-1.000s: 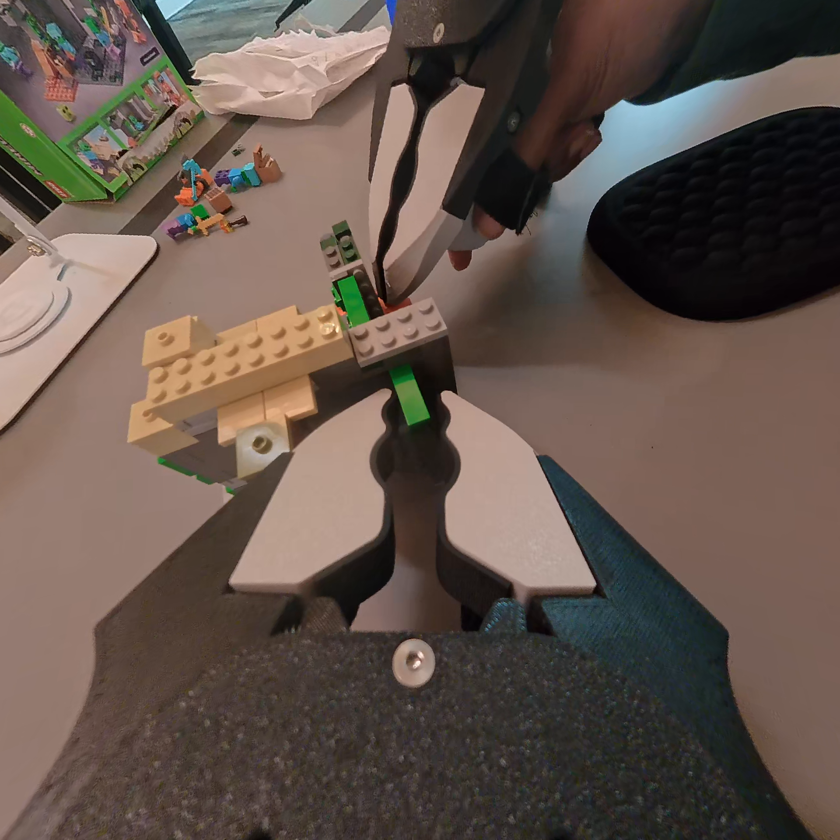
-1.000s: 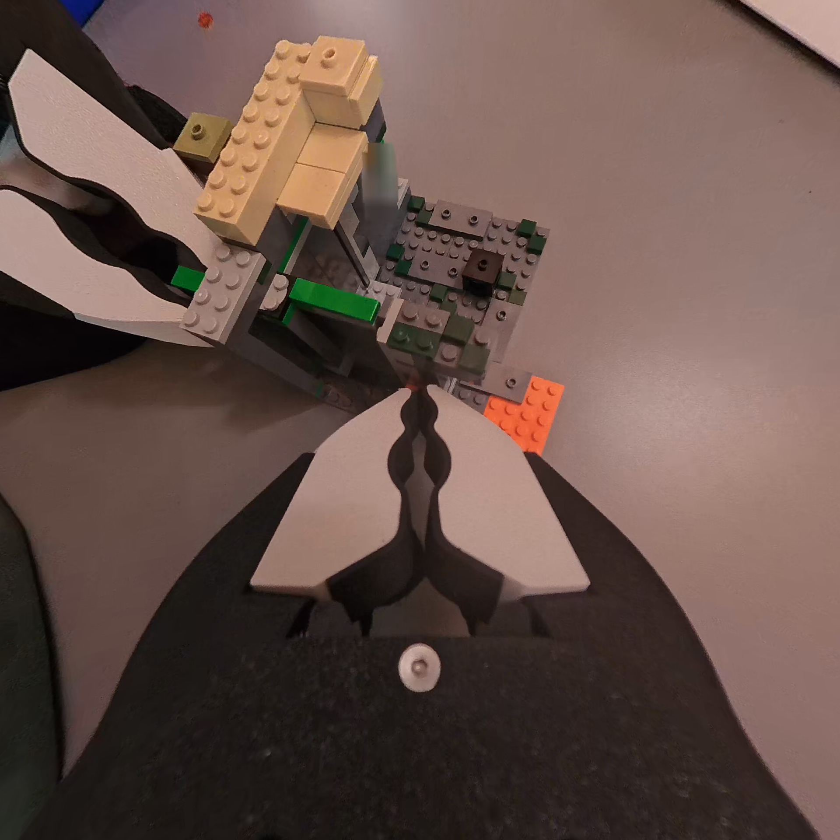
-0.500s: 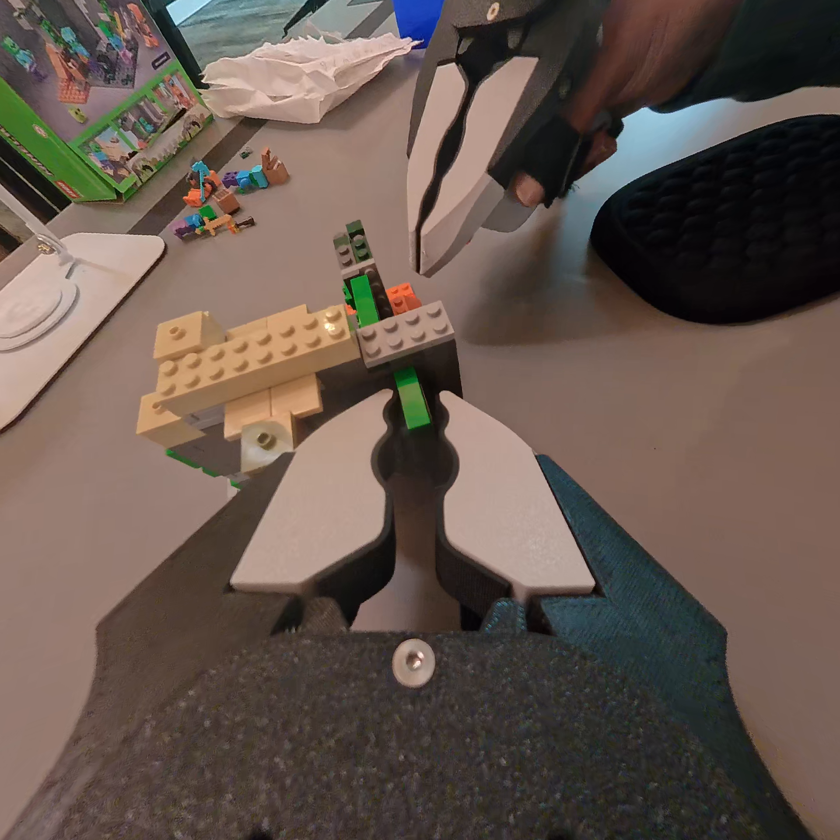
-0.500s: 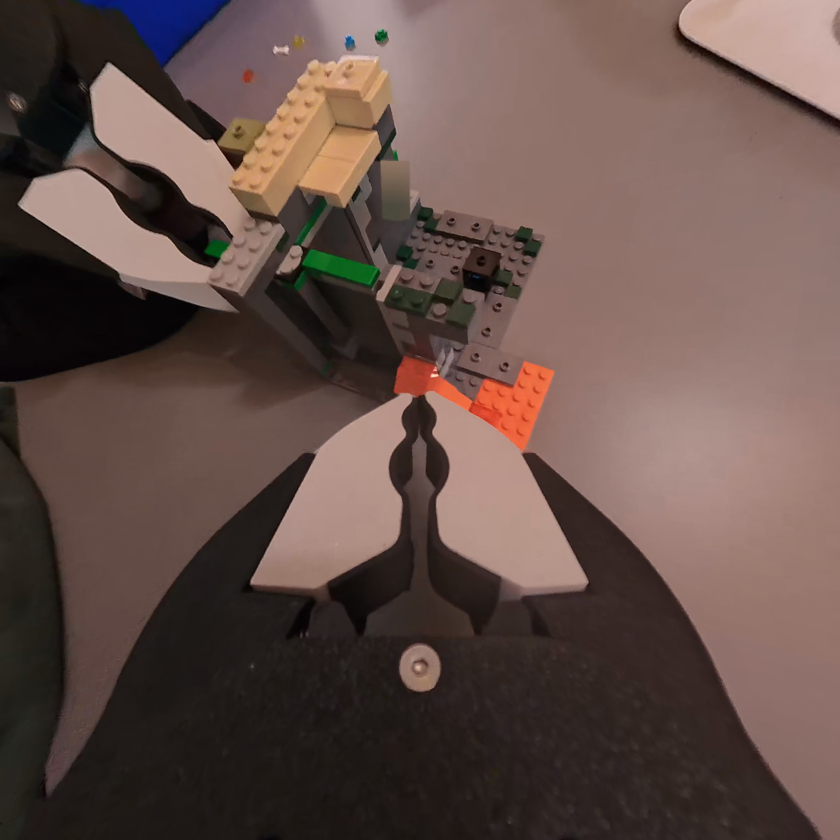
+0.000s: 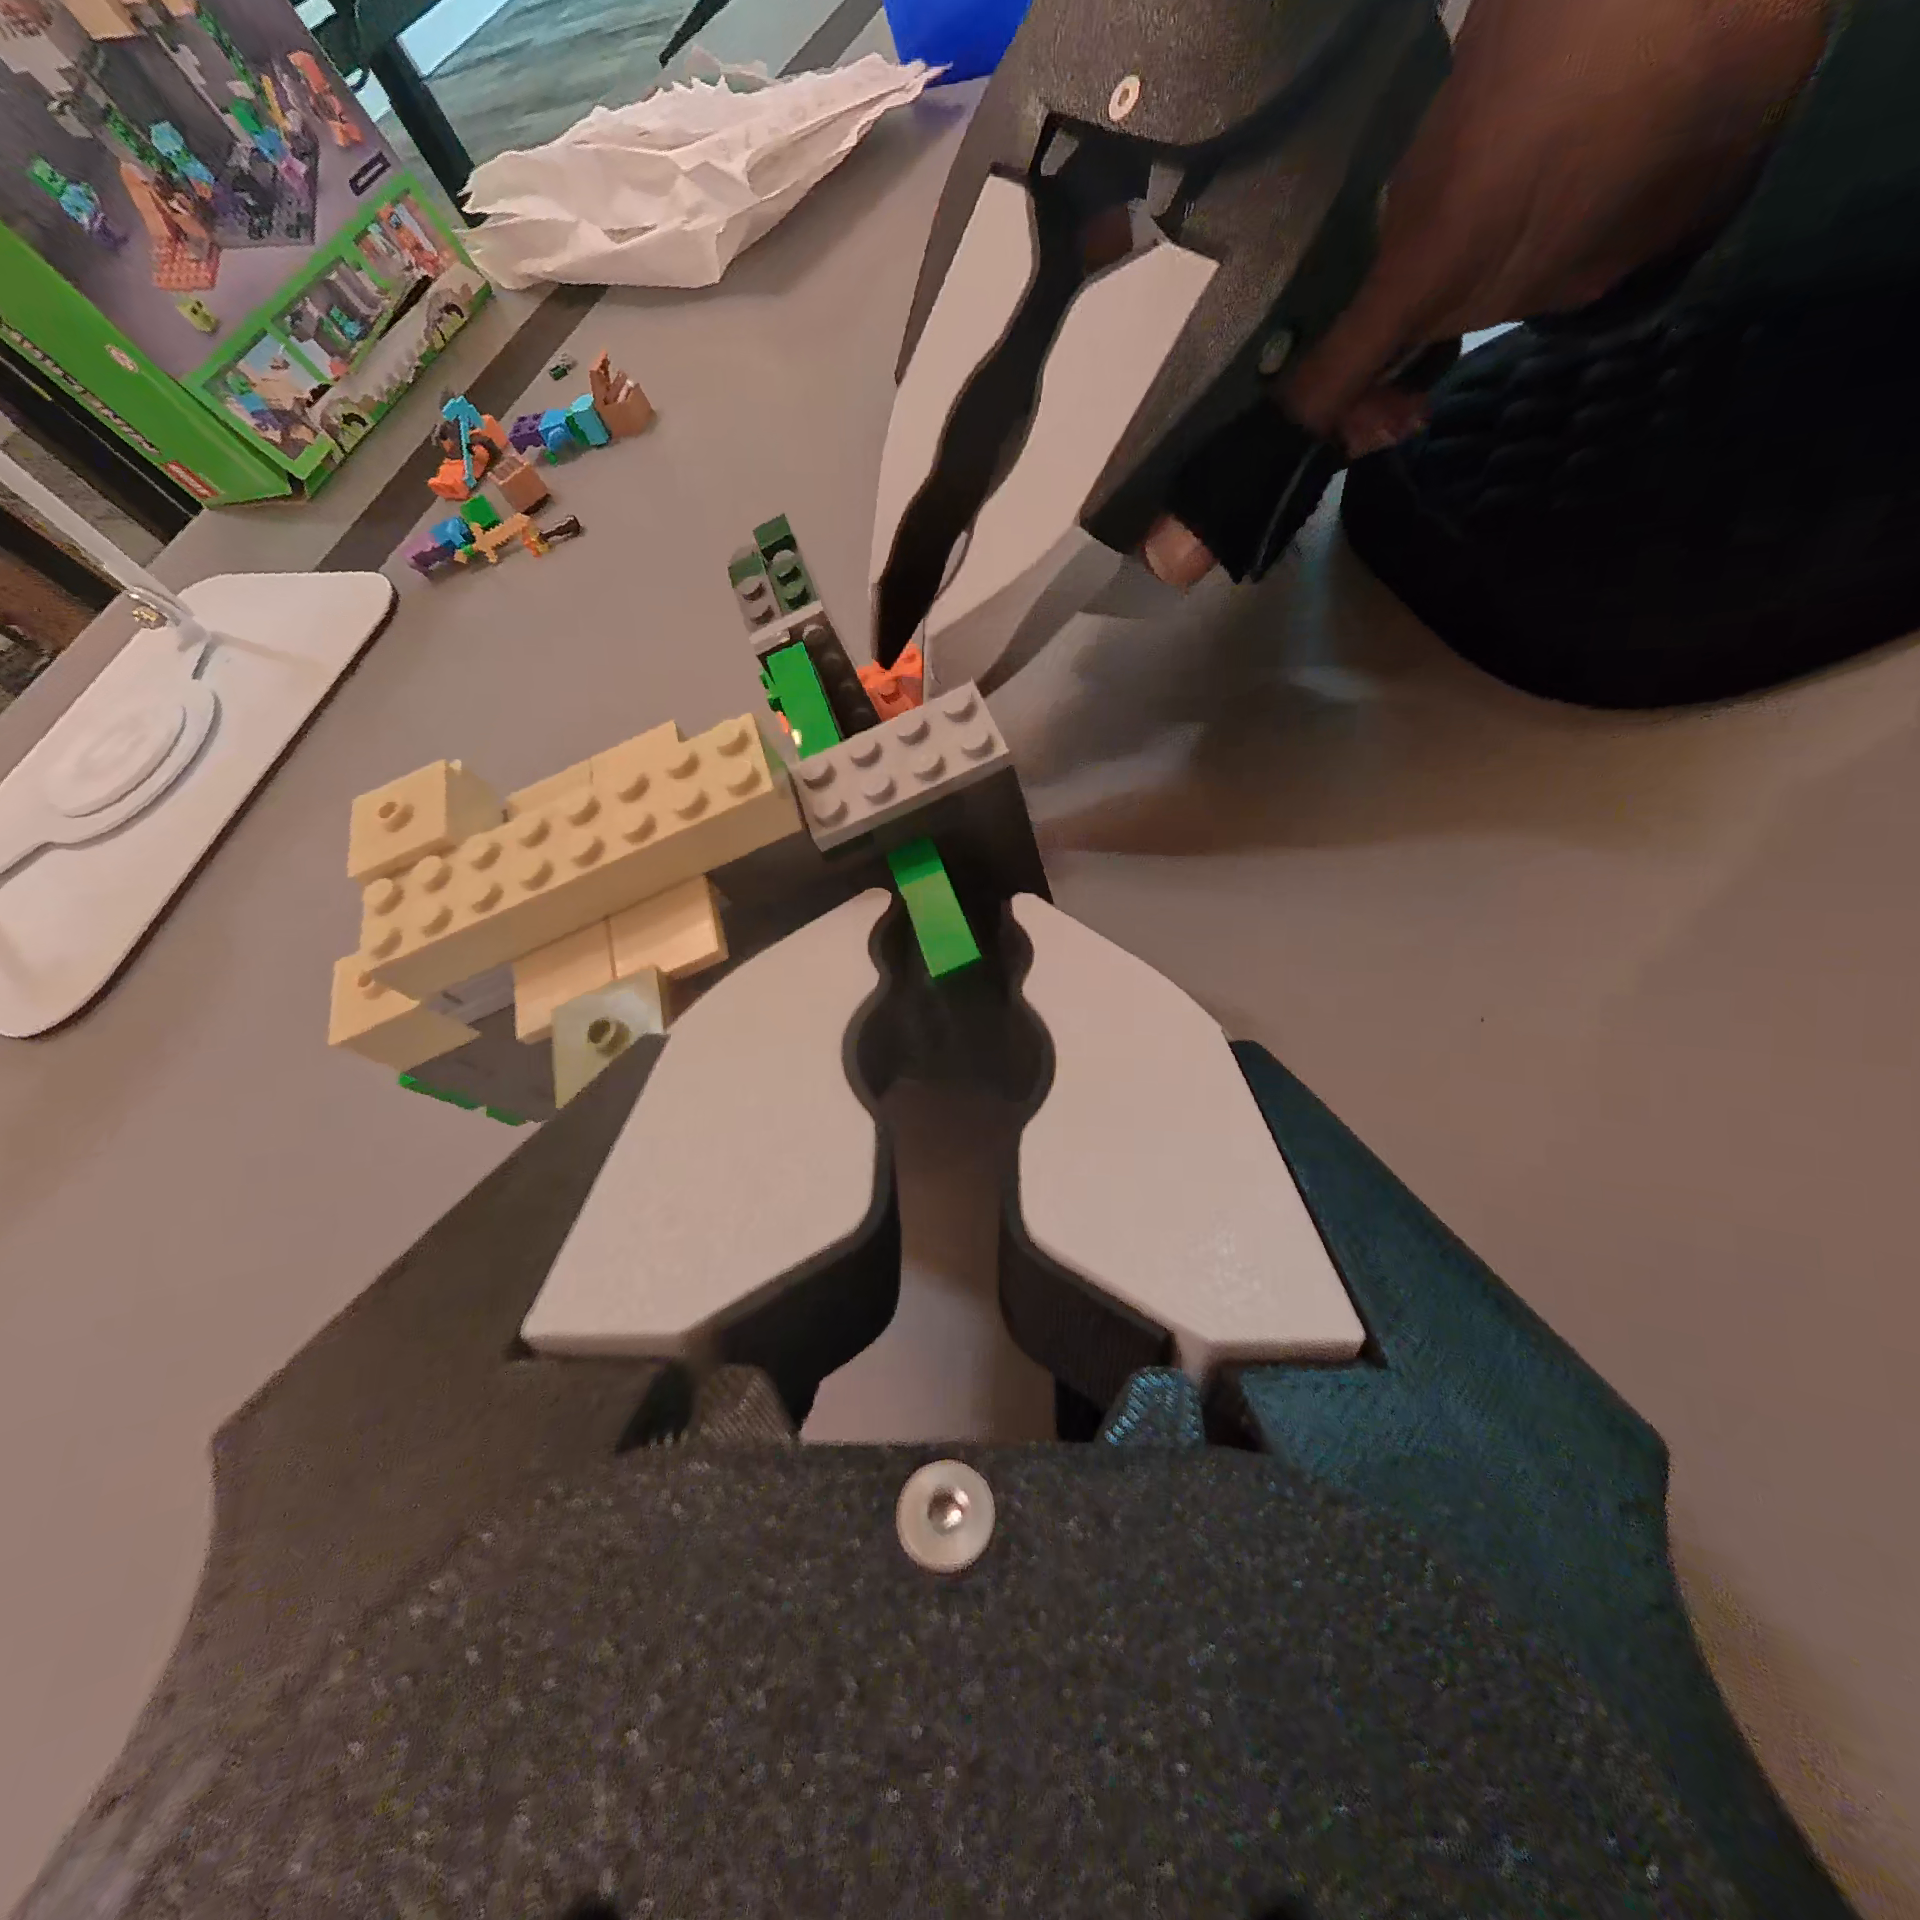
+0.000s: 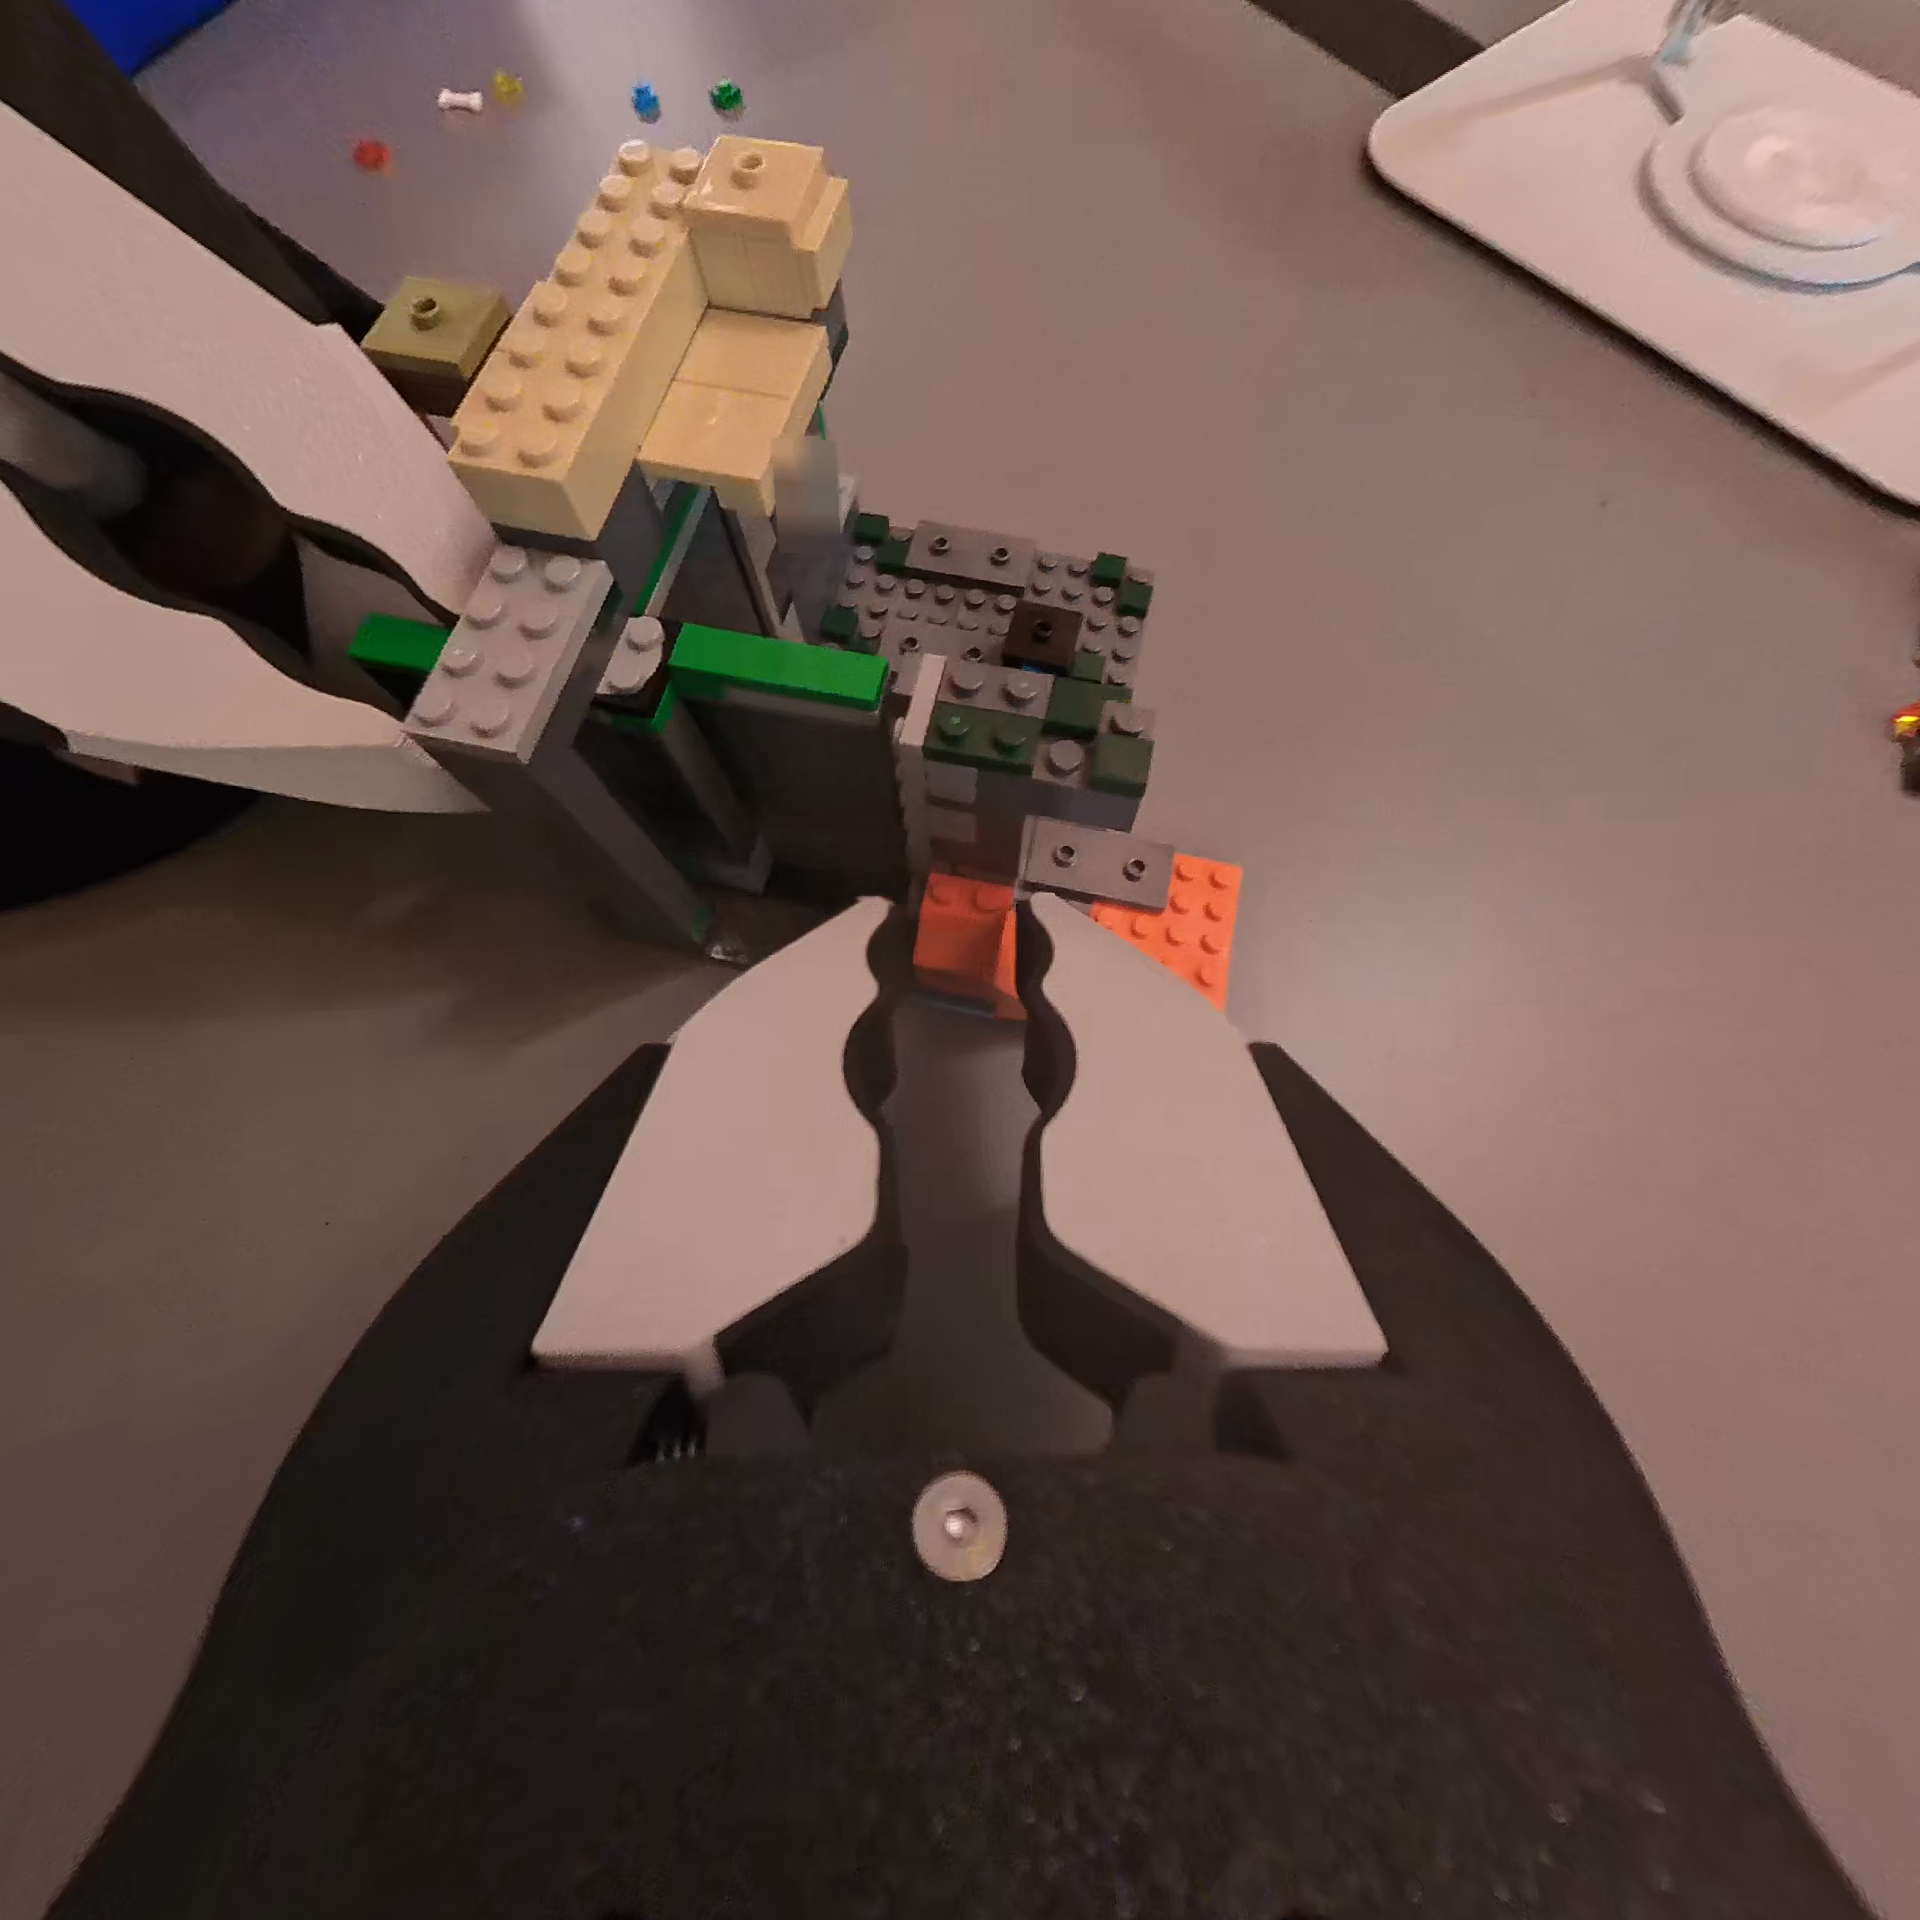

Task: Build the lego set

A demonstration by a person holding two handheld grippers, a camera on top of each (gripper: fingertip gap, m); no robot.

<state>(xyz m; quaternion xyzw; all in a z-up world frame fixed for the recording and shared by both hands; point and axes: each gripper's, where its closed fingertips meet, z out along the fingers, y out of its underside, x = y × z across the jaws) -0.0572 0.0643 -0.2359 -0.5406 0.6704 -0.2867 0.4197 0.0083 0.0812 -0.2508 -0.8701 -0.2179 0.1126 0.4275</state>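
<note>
Left wrist view shows my left tongs (image 5: 945, 925) clenched on the near end of the lego model (image 5: 644, 831), their tips closing on the dark grey wall just under a bright green strip (image 5: 935, 914) that pokes out between them. The model stands on the grey table (image 5: 1455, 1039), with a long tan brick (image 5: 561, 862) across its top and a light grey studded brick (image 5: 904, 758) on the corner nearest me.

Beyond it my right tongs (image 5: 904, 655) come down from above, held in my right hand (image 5: 1507, 187), with the tips at an orange brick (image 5: 894, 681) on the far side of the model. In the right wrist view those tongs (image 6: 951, 914) are released, standing apart with the orange brick (image 6: 961, 935) between the tips; I cannot tell whether either tip touches it. That brick sits at the foot of the model, next to a flat orange plate (image 6: 1184, 925) and below a grey and dark green studded floor (image 6: 987, 613).

Farther back on the table lie a scatter of small coloured pieces (image 5: 520, 468), the green set box (image 5: 208, 239), a crumpled white paper bag (image 5: 686, 177) and a white stand base (image 5: 156, 769). A black padded cushion (image 5: 1662, 499) lies to the right.
</note>
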